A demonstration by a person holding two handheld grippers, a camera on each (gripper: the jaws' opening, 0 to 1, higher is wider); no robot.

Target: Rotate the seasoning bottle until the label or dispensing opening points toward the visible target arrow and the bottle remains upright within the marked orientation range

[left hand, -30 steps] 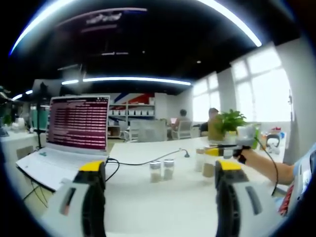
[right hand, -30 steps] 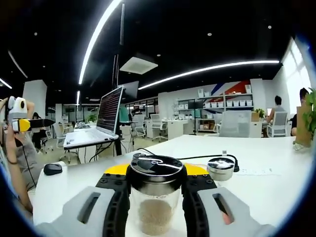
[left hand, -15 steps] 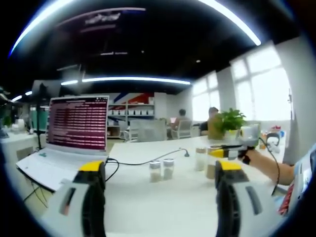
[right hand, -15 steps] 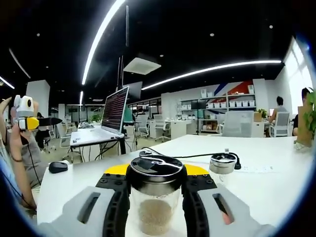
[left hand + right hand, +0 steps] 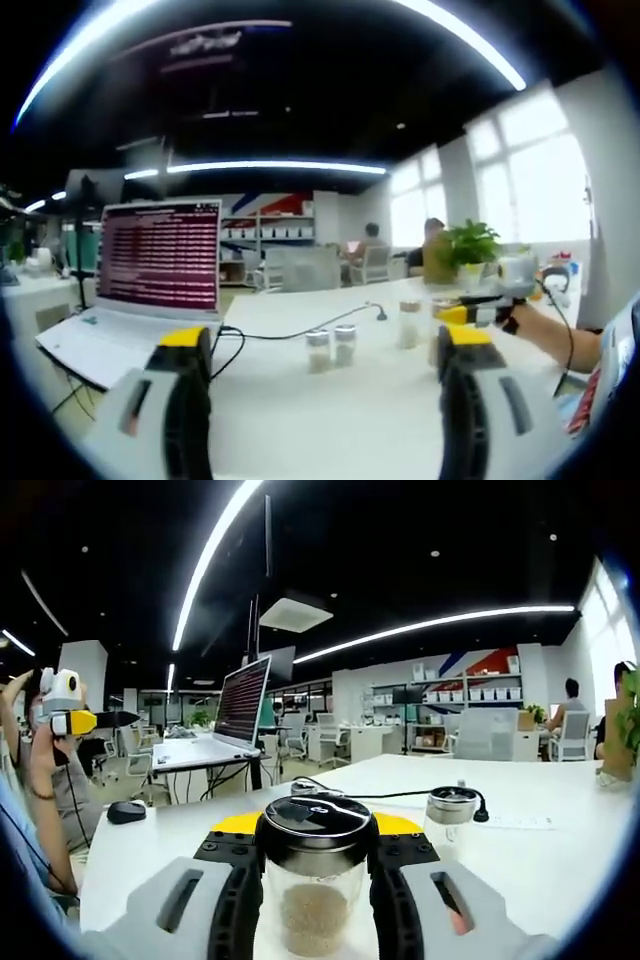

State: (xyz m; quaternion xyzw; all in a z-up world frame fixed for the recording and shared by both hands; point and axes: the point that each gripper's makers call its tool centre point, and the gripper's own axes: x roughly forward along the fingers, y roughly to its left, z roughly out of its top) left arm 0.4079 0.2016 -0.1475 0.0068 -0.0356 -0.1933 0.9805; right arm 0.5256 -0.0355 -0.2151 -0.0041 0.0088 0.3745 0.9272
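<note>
Your right hand-held gripper (image 5: 315,895), bottom centre, clamps the upright seasoning bottle (image 5: 315,880); your left hand-held gripper (image 5: 320,350), jaws apart, is held level above the worktop (image 5: 330,420).

The left gripper (image 5: 318,400) hangs with jaws apart over the white table (image 5: 330,420), two small jars (image 5: 330,348) beyond.

The laptop screen (image 5: 160,253) shows lines of text too blurred to read.
</note>
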